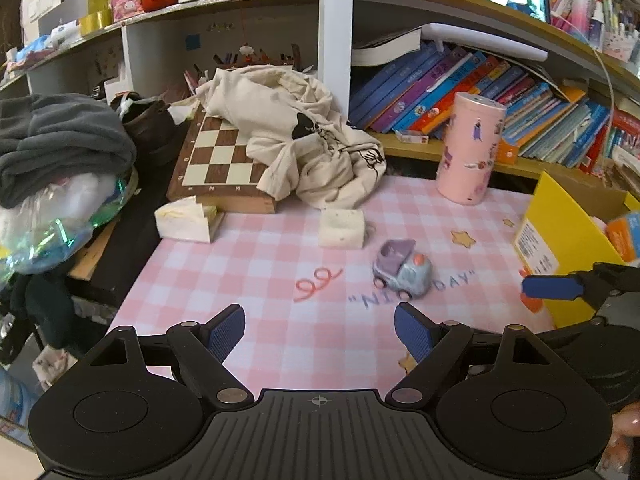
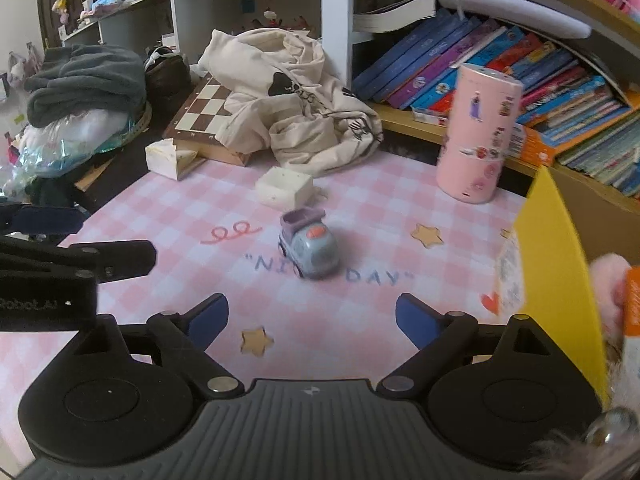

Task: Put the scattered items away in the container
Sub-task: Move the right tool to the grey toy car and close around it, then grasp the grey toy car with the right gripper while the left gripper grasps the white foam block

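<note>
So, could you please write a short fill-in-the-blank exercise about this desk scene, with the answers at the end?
1. The toy car stands on a mat checked pink and ____.
2. The container at the right, a box, is coloured ____.
3. Both the left gripper and the right gripper are ____.
4. A cream cloth partly covers the ____.

Answers: white; yellow; open; chessboard

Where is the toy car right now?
The toy car sits on the pink checked mat, centre-right in both views, over the "NICE DAY" lettering, left of the yellow box.
</note>
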{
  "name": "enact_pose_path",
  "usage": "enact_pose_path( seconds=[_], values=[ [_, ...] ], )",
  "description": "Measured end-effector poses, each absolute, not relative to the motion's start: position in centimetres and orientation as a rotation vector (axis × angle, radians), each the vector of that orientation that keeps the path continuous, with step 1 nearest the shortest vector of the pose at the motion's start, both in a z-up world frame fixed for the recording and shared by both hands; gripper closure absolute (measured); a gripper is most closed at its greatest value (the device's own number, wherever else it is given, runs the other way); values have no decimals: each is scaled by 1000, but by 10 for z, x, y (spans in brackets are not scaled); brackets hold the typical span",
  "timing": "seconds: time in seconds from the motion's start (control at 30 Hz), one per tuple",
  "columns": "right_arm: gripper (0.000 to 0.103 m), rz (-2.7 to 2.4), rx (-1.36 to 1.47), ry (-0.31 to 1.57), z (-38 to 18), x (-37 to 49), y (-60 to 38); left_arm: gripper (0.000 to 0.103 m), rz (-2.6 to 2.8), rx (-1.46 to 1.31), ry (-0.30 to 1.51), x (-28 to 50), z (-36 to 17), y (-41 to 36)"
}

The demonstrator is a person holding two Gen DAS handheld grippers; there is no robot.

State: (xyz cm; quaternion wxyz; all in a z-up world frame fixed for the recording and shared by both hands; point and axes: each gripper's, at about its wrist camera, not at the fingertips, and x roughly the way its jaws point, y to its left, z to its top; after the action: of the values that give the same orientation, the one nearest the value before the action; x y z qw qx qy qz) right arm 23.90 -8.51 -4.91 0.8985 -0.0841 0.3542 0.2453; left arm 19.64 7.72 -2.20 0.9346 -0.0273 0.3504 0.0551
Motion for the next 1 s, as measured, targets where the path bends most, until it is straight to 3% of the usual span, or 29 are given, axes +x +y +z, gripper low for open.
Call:
enact_pose_path(
  seconds=[0.67,0.87,0.9,1.0],
  values=[
    [28,509,-223,788,-99,323,-39,19,50,-66,792,307,-60,92],
    [41,518,-224,773,-108,332,-35,20,27,-46,810,342,-72,91],
    [51,513,-223,770,-107,332,-35,21,22,-38,808,346,-74,90],
    [53,498,-221,763,-106,331,-37,22,11,-16,806,359,-80,87]
  ],
)
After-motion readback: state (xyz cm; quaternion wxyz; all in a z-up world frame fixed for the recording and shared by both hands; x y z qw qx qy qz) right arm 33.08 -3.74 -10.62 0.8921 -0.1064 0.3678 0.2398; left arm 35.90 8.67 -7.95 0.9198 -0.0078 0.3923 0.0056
